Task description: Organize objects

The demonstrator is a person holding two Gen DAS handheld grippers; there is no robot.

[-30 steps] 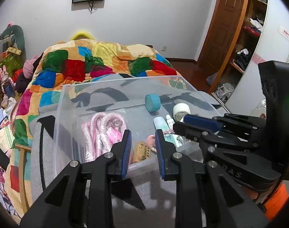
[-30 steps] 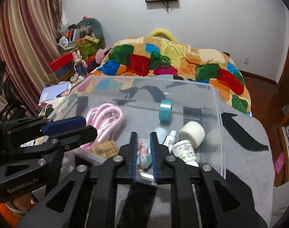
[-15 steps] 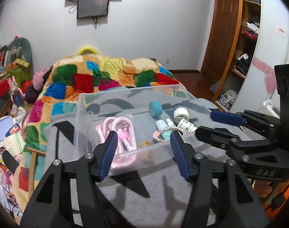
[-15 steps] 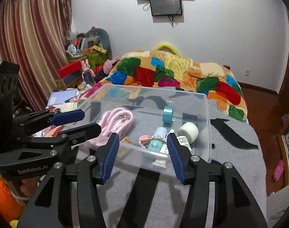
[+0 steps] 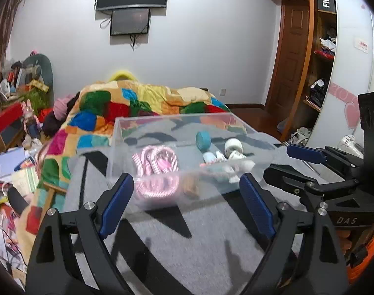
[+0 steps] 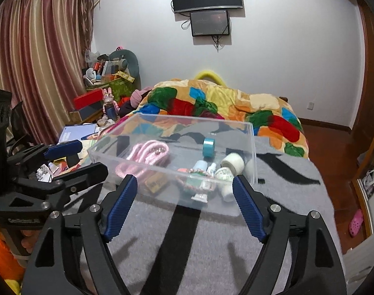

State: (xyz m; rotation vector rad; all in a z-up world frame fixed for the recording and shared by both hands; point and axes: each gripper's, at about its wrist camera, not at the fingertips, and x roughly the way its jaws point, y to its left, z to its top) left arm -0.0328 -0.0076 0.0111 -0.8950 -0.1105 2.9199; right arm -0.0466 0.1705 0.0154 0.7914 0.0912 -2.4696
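Clear plastic bin [image 5: 187,132] sits on the grey striped blanket [image 5: 199,241] at the foot of the bed, and in the left wrist view we see it well ahead of our left gripper [image 5: 187,201]. We hold the left fingers [image 5: 116,204] spread wide with nothing between them, because the pink rope [image 5: 156,162], teal tape roll [image 5: 202,139] and white tape roll [image 5: 233,145] already lie inside the bin. Our right gripper [image 5: 307,157] appears at the right edge, also apart from the bin wall. This view is blurred, so smaller items cannot be named reliably.

In the right wrist view, the bin [image 6: 250,147] stands just beyond our right gripper [image 6: 185,201], whose fingers [image 6: 121,204] are fully parted and empty. We see the pink rope [image 6: 147,152], teal tape roll [image 6: 208,145], white tape roll [image 6: 233,163] and small bottles [image 6: 211,169] gathered on the bin floor, which we judge keeps loose items contained. Our left gripper [image 6: 64,162] rests at the left, clear of the bin.

Compared with one second ago, both grippers have opened from nearly closed and withdrawn upward and backward; the small item then pinched in the right fingers is no longer held.
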